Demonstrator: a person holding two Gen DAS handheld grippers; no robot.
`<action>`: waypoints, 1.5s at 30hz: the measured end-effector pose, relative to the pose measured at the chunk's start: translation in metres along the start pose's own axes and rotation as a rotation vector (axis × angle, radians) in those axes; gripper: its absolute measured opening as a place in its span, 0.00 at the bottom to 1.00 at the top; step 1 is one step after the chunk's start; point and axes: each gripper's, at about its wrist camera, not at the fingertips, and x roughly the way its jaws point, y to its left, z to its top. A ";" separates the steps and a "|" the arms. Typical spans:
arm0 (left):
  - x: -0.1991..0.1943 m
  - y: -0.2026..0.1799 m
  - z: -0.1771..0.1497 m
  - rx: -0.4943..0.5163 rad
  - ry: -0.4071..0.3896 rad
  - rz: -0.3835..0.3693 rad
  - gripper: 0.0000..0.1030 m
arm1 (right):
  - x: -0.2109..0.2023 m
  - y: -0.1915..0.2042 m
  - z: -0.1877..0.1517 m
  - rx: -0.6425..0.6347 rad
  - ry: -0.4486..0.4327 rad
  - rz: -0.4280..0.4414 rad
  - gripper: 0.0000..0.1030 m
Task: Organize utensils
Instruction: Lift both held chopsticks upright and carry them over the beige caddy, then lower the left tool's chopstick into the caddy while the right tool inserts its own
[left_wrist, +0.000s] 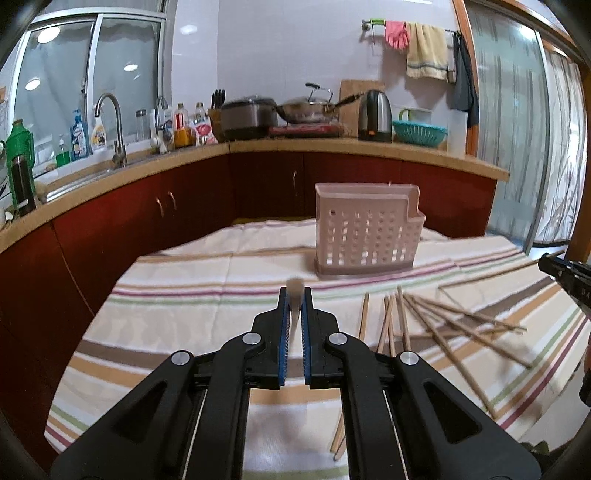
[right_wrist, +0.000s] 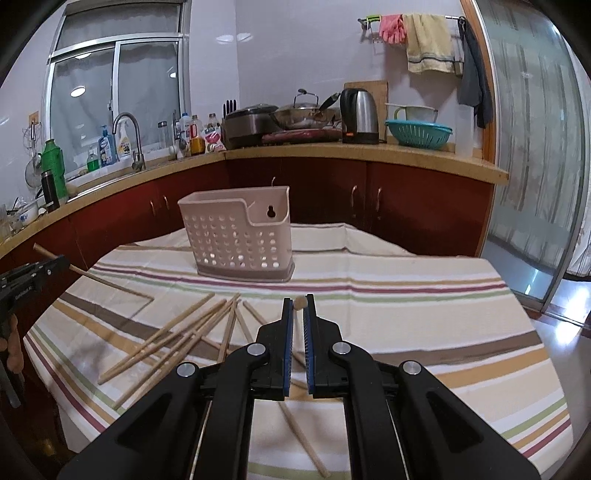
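A pink perforated utensil holder (left_wrist: 365, 236) stands upright on the striped tablecloth (left_wrist: 177, 295); it also shows in the right wrist view (right_wrist: 240, 236). Several wooden chopsticks (left_wrist: 436, 321) lie scattered on the cloth, seen too in the right wrist view (right_wrist: 184, 336). My left gripper (left_wrist: 294, 295) is shut on one chopstick (left_wrist: 294, 291), seen end-on; in the right wrist view the left gripper (right_wrist: 55, 262) holds that chopstick (right_wrist: 110, 282) slanting down. My right gripper (right_wrist: 299, 304) is shut on another chopstick (right_wrist: 300, 303), whose length runs below it (right_wrist: 303, 435). It enters the left wrist view at the right edge (left_wrist: 554, 264).
A kitchen counter (left_wrist: 332, 147) with red cabinets wraps around behind, carrying a sink faucet (left_wrist: 110, 125), bottles, a rice cooker, a wok, a kettle (left_wrist: 375, 116) and a teal colander (right_wrist: 419, 134). A glass door (right_wrist: 535, 184) stands at the right.
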 end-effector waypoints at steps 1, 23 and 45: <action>0.001 0.000 0.005 0.003 -0.009 0.000 0.06 | 0.000 0.000 0.003 -0.002 -0.004 0.000 0.06; 0.037 -0.003 0.046 0.003 -0.065 0.000 0.06 | 0.033 0.007 0.058 -0.038 -0.115 0.028 0.06; 0.011 -0.022 0.131 0.025 -0.253 -0.070 0.06 | -0.002 0.015 0.128 -0.037 -0.314 0.101 0.06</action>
